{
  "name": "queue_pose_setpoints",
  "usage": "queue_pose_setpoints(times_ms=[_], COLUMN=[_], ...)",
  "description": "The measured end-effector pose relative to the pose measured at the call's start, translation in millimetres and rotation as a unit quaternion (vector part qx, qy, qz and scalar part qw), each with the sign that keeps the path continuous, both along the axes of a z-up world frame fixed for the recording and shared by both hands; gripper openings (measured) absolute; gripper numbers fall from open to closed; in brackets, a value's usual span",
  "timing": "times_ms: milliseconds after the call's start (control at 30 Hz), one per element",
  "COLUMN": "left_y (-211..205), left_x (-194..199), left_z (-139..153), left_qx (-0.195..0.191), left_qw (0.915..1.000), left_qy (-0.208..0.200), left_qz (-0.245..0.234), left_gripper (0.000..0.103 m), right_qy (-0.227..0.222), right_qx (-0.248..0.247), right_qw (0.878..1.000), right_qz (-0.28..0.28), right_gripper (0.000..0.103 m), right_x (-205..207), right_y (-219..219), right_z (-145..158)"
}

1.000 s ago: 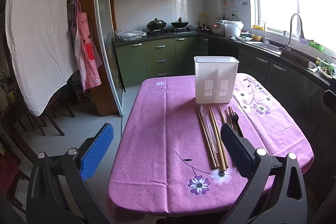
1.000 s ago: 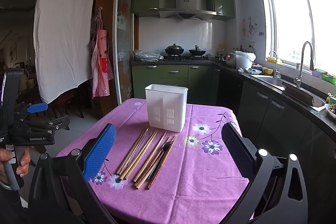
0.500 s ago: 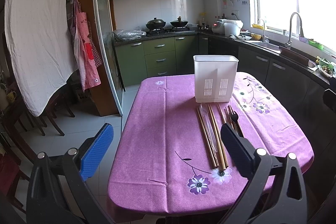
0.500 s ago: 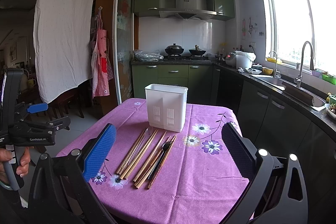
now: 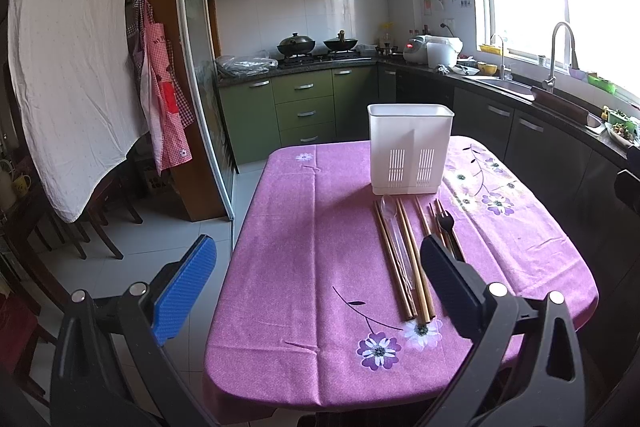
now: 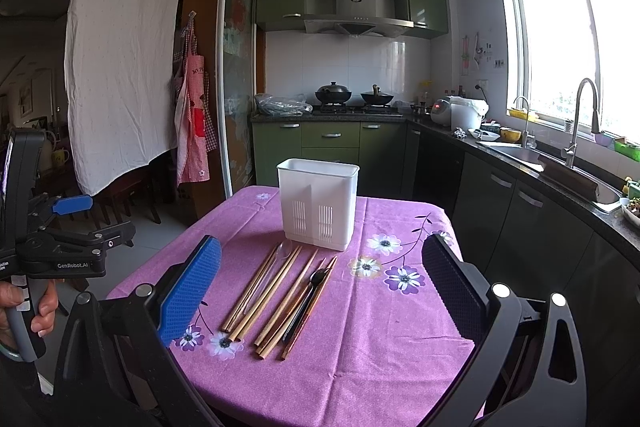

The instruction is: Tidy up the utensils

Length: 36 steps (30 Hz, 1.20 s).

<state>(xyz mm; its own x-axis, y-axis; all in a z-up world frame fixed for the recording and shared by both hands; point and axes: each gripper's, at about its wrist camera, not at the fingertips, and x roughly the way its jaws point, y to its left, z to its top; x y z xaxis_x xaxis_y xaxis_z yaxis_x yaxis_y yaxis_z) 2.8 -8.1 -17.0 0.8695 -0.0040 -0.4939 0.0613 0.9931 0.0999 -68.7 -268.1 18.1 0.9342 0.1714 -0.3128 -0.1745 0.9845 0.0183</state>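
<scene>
A white plastic utensil holder point(image 5: 410, 149) point(image 6: 318, 203) stands upright at the far end of the table, which has a purple flowered cloth point(image 5: 304, 247) point(image 6: 380, 327). In front of it lie several wooden chopsticks point(image 5: 404, 263) point(image 6: 276, 291), a clear plastic spoon point(image 5: 390, 215) point(image 6: 280, 255) and a black fork point(image 5: 446, 223) point(image 6: 308, 297). My left gripper point(image 5: 316, 279) is open and empty above the table's near left side. My right gripper point(image 6: 320, 287) is open and empty above the near edge. The left gripper also shows in the right wrist view point(image 6: 52, 247), held by a hand.
Green kitchen cabinets point(image 5: 304, 107) and a stove with pans point(image 6: 352, 95) stand behind the table. A dark counter with a sink and tap point(image 6: 576, 131) runs along the right. A white sheet point(image 5: 72, 67) and chairs point(image 5: 96, 215) are at the left.
</scene>
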Motion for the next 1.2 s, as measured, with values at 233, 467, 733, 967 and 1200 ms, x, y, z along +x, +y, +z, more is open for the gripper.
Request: queue_pose_setpoints(times_ms=[233, 467, 733, 967, 1200], left_y=[0, -1, -4, -10, -40], left_x=[0, 0, 8, 43, 107], left_z=[0, 0, -10, -17, -39], left_qx=[0.0, 0.001, 0.003, 0.004, 0.02], left_qw=[1.0, 1.0, 0.9999, 0.998, 0.9862], left_qy=[0.0, 0.001, 0.015, 0.06, 0.158], left_qz=[0.0, 0.0, -0.003, -0.019, -0.046], left_gripper=[0.097, 0.097, 0.097, 0.097, 0.097], right_qy=[0.0, 0.001, 0.019, 0.074, 0.244], right_qx=[0.0, 0.0, 0.001, 0.01, 0.076], right_qw=[1.0, 1.0, 1.0, 0.997, 0.966], right_qz=[0.0, 0.001, 0.007, 0.025, 0.051], right_gripper=[0.099, 0.099, 0.099, 0.099, 0.099], right_x=[0, 0, 8, 47, 130], right_y=[0, 1, 1, -15, -49], right_z=[0, -1, -12, -21, -55])
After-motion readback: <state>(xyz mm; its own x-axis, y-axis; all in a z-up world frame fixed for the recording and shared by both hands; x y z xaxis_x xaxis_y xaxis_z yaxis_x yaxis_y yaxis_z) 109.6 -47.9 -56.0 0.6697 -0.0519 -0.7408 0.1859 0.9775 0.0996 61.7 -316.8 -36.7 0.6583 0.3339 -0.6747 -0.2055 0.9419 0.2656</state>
